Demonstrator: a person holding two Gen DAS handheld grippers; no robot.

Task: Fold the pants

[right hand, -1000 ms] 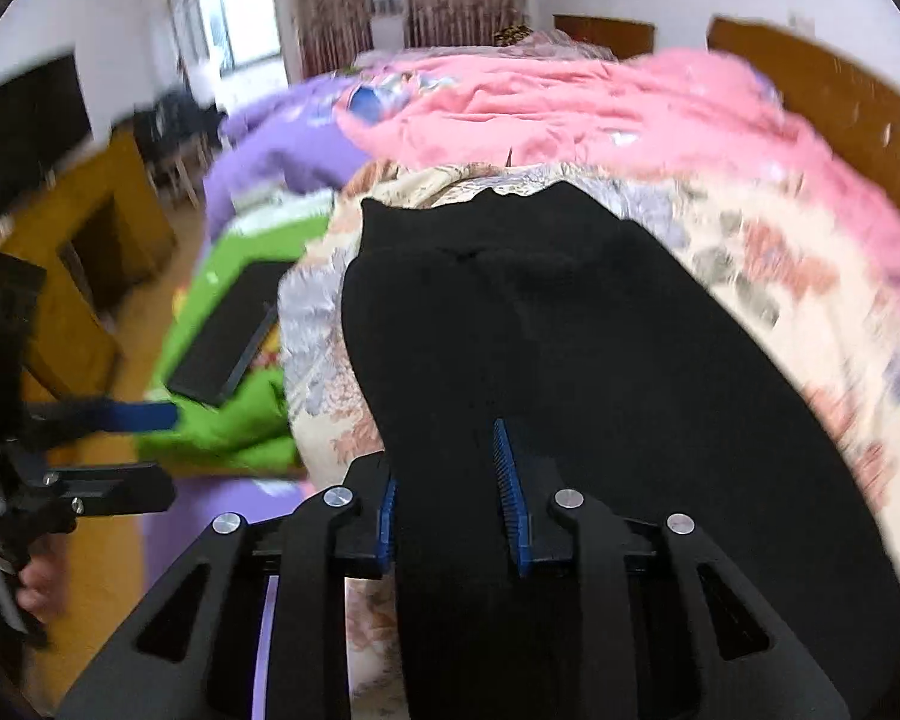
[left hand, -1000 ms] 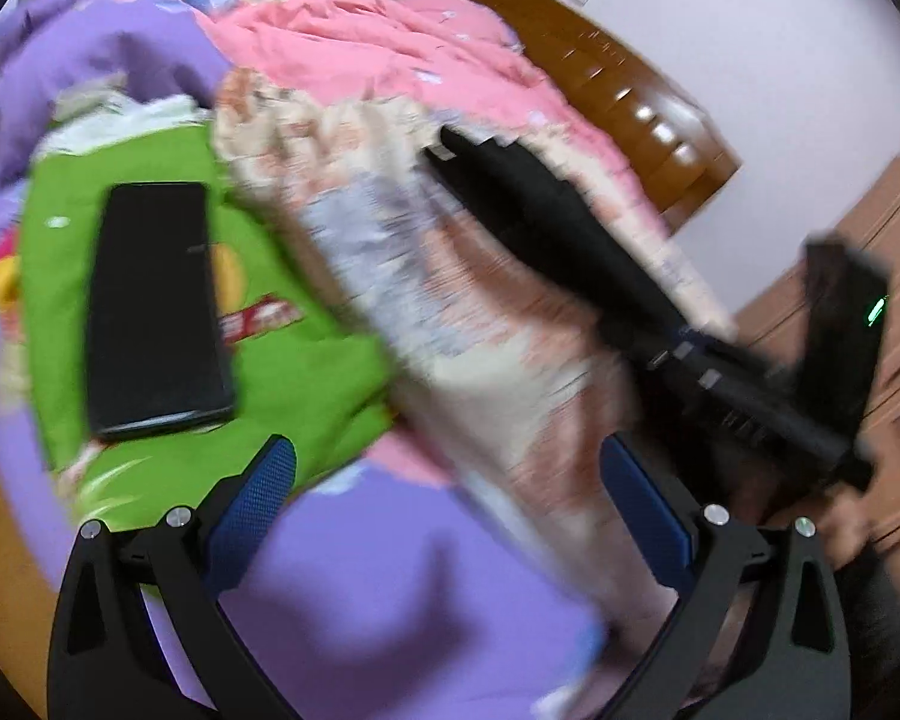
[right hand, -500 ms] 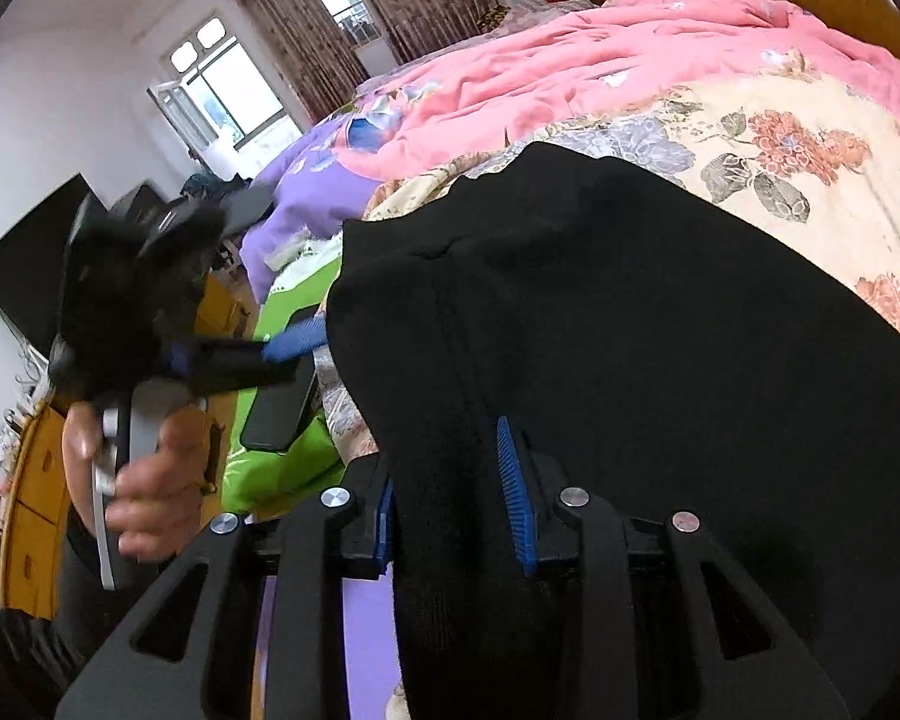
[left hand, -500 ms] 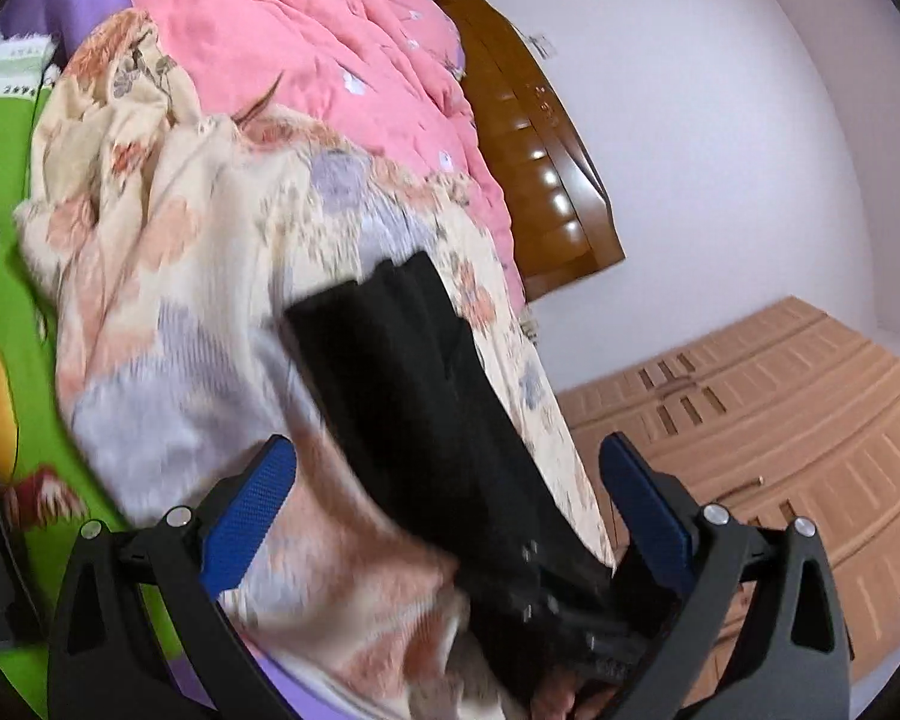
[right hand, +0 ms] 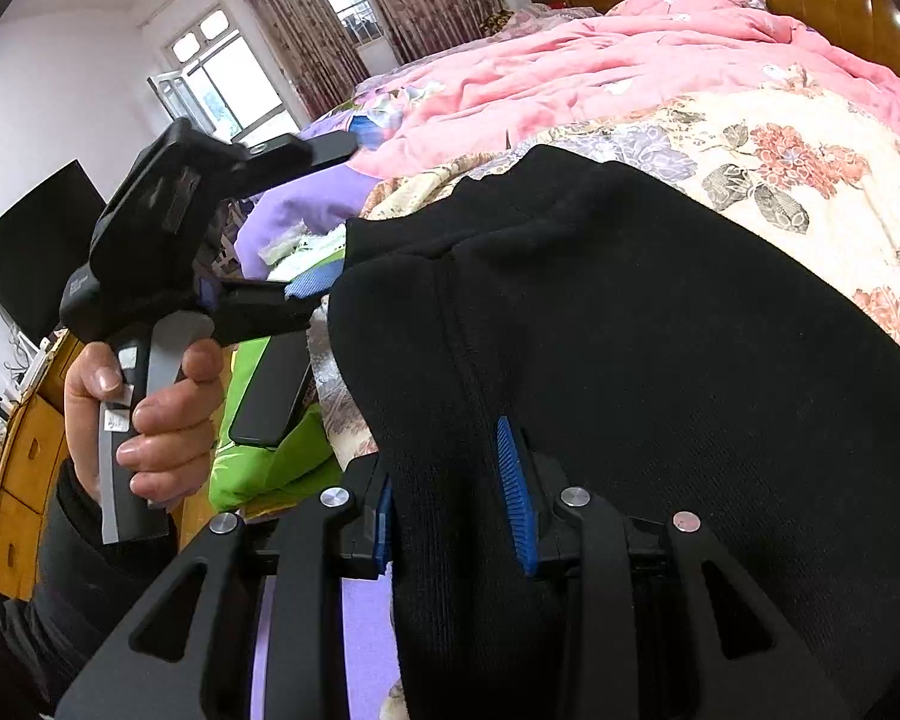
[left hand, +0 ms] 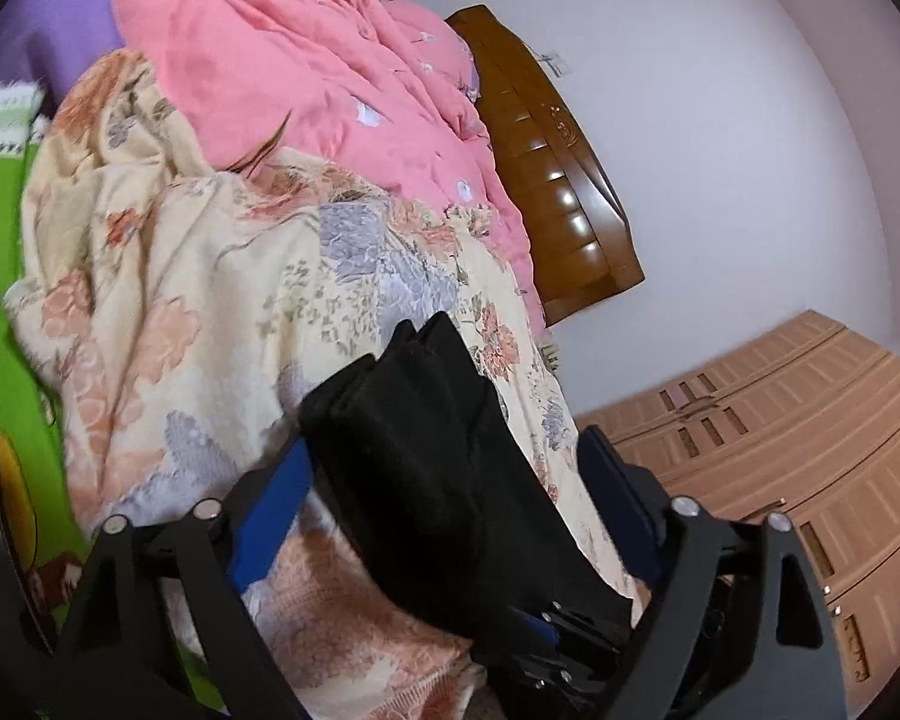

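Note:
Black pants (right hand: 660, 360) lie folded lengthwise on a floral quilt (right hand: 810, 192). My right gripper (right hand: 450, 507) is shut on a bunched fold at their near end. It also shows at the bottom of the left wrist view as the right gripper (left hand: 546, 630), holding the pants (left hand: 426, 450). A hand (right hand: 156, 414) holds my left gripper (right hand: 342, 210) at the pants' left corner. Its jaws are closing. The pants' far end sits between the blue pads (left hand: 270, 510), which do not press on the cloth.
A pink quilt (left hand: 306, 60) is heaped behind the floral quilt (left hand: 180, 300). A flat black device (right hand: 273, 396) lies on a green blanket (right hand: 270, 462) at the left. A wooden headboard (left hand: 546, 168), a wardrobe (left hand: 810, 432), a dresser (right hand: 18, 468) and a dark screen (right hand: 30, 246) surround the bed.
My left gripper swung from the green blanket over to the pants and now straddles their end, with its jaws narrower. The right gripper kept its grip and rolled slightly.

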